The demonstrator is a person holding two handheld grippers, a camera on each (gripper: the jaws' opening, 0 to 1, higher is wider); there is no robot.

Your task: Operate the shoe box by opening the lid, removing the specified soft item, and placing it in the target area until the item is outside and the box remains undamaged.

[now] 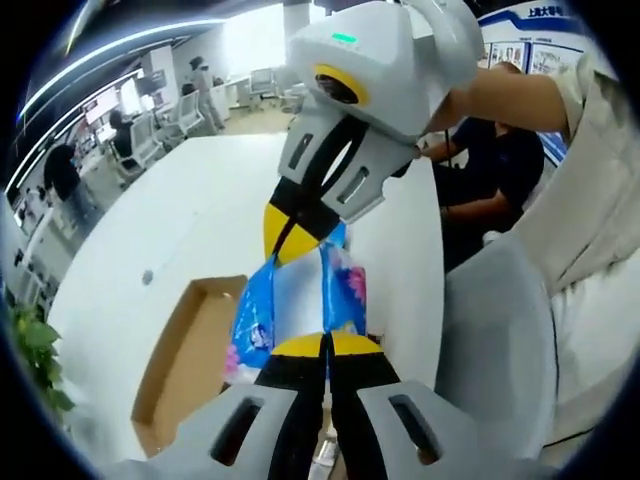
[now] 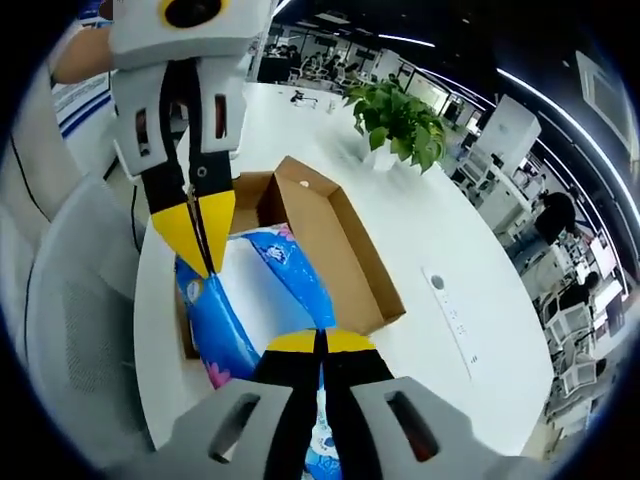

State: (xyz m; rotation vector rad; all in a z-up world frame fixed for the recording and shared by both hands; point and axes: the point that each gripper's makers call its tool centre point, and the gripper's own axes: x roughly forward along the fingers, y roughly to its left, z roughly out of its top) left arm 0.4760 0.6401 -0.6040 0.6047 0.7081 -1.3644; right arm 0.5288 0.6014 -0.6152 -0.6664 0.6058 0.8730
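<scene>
Jaws of both the left gripper and right gripper clamped on opposite ends of soft blue pack; light, crushable, centre frame, above open shoe box.

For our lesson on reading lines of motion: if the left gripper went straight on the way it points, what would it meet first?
The left gripper is already shut on the blue pack. Just beyond the pack, the right gripper pinches its far end, so that likely comes next, though depth is unclear.
</scene>
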